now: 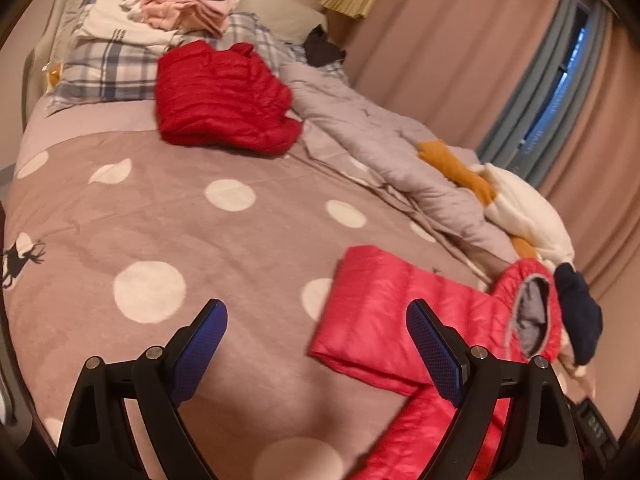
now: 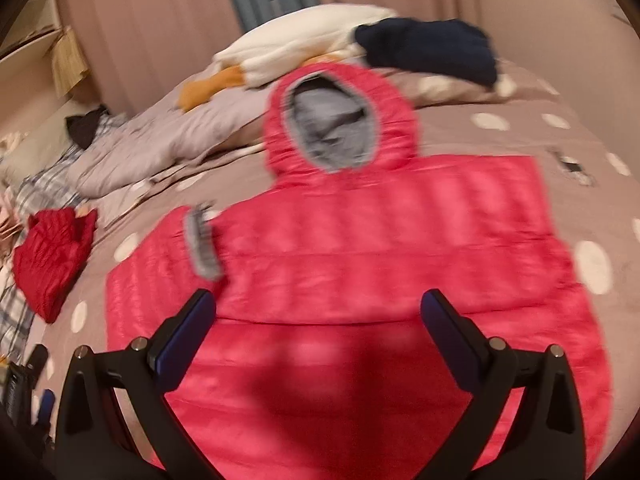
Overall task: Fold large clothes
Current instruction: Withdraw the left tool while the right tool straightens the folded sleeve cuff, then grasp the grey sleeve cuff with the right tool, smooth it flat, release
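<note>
Centrally in the right wrist view, the pink quilted hooded puffer jacket lies flat on the dotted mauve bedspread, hood toward the frame's top, under the spread, empty right gripper. Left gripper, likewise spread and empty, has the jacket at lower right, so the right hand is nearer.

A bed covered in taupe fabric with white dots fills the frame's centre. Pinkish curtains hang at upper right, parted on a blue-lit window. Warm, dim light is seen.
</note>
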A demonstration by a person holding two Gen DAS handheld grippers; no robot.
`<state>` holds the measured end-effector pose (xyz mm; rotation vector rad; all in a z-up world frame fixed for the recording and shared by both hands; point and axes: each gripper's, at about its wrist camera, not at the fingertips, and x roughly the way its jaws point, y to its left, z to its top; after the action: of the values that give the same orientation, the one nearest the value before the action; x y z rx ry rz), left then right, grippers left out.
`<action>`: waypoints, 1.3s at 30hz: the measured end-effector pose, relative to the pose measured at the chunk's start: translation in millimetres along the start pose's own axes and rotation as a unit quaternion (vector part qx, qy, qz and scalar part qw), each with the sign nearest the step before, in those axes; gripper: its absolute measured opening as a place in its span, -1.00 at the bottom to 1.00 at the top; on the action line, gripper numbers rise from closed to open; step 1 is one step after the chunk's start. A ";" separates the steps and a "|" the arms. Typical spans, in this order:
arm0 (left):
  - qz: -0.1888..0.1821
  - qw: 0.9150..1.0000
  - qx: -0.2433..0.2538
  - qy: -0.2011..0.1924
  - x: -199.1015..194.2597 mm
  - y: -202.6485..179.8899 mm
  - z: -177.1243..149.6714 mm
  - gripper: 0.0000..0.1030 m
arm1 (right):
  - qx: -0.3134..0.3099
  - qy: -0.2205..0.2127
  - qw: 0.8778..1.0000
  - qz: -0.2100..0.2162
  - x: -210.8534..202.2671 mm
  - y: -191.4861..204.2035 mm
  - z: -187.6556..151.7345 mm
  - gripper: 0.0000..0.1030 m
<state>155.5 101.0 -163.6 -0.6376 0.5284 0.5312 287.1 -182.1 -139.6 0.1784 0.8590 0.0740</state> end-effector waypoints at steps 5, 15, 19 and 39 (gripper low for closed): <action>0.009 1.000 -0.013 0.014 9.6 14.7 5.6 0.75 | -0.015 0.025 0.998 0.051 43.2 51.2 -1.7 1.00; 0.016 0.998 -0.040 0.037 22.8 34.4 9.9 0.75 | -0.089 0.015 0.996 -0.002 96.8 83.1 -29.8 0.11; 0.010 0.999 -0.036 0.031 17.6 29.5 7.5 0.75 | -0.120 -0.016 0.993 -0.013 76.3 92.0 -21.2 -0.71; -0.003 0.999 -0.015 0.043 23.8 -3.0 -5.9 0.75 | -0.044 -0.058 0.993 -0.088 9.2 -39.1 25.2 -0.67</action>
<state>173.3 102.0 -180.8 -0.6929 0.5995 0.5077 312.0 -222.4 -137.6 0.0235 0.7502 -0.0642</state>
